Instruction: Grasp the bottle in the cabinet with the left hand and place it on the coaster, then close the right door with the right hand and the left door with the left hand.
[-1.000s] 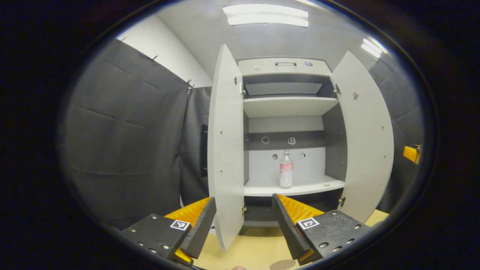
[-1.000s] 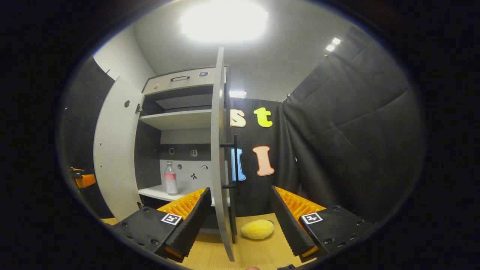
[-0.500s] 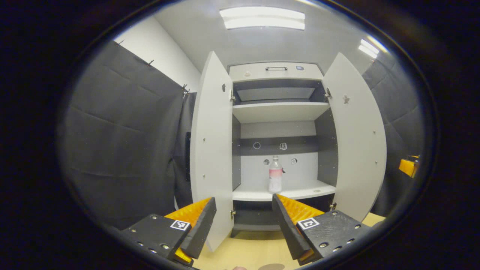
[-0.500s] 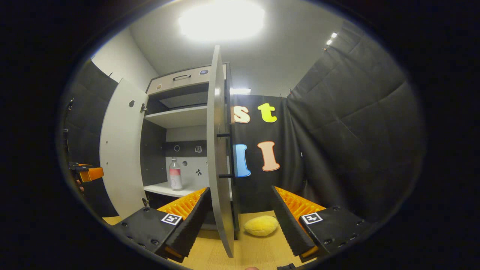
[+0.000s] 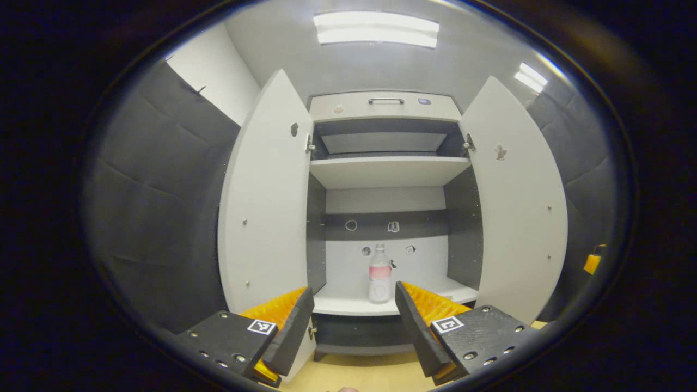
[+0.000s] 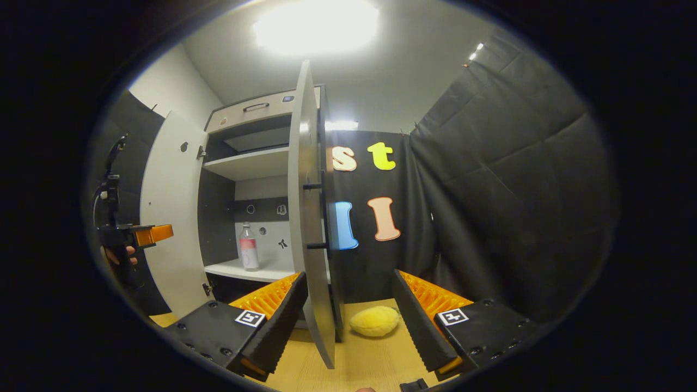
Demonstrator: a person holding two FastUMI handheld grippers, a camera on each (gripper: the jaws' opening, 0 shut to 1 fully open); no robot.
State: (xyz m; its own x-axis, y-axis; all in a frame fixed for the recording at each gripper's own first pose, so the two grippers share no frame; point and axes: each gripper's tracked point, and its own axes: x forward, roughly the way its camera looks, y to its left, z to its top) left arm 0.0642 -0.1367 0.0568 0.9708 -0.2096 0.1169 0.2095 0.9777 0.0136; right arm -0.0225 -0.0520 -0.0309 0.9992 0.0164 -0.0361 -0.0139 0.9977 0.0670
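Your left gripper (image 5: 354,310) hangs spread and empty before the open grey 2-door cabinet (image 5: 384,103), its fingers framing the clear plastic bottle with the pink label (image 5: 379,281), which stands upright near the front of the lower white shelf (image 5: 348,305), well apart from the fingertips. Drive straight in between the left door (image 5: 264,207) and the right door (image 5: 517,207), keep the bottle centred in the gap, and squeeze low on its body only once both fingers flank it. Your right gripper (image 6: 348,316), likewise spread and holding nothing, waits astride the right door's edge (image 6: 305,218) above the light wooden tabletop (image 6: 370,359), near a yellow plush lump (image 6: 374,320); hold it off that door for now. The coaster's place cannot be told.
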